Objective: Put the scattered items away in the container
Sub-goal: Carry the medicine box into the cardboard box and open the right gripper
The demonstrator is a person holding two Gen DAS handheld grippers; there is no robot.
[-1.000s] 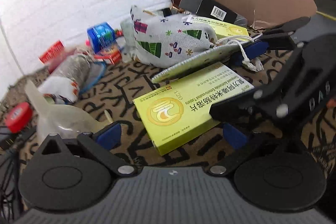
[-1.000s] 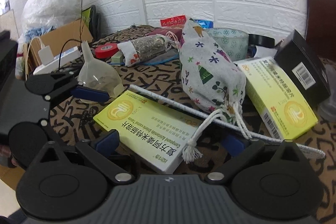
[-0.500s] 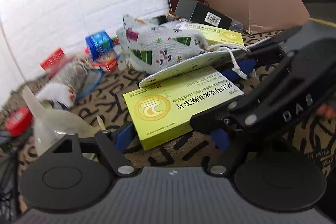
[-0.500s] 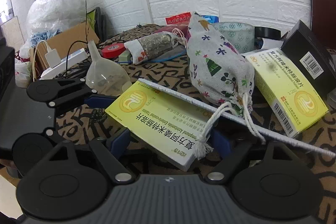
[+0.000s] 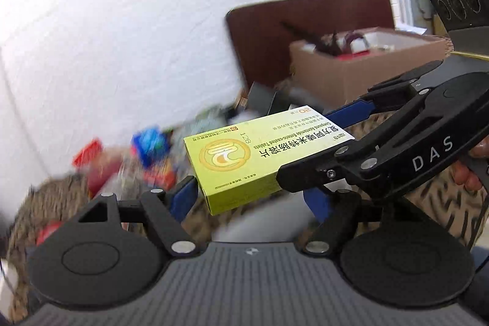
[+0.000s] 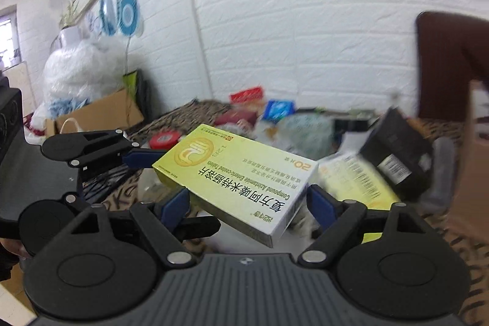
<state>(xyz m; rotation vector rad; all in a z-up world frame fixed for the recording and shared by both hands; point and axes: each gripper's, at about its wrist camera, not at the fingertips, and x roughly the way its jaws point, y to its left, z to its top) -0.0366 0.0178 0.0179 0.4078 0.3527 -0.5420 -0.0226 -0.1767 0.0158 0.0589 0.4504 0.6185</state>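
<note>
Medicine box (image 5: 269, 155) hangs above the table, pinched between both claws, left (image 5: 250, 199) and right (image 6: 247, 203).

Both views bright, even indoor light, no hard shadows. White wall (image 5: 122, 20) near blown out. Heavy motion blur on bg clutter; yellow box (image 5: 262, 161) and gripper bodies stay sharp. Fisheye bends brick lines, dark vignette at corners.
</note>
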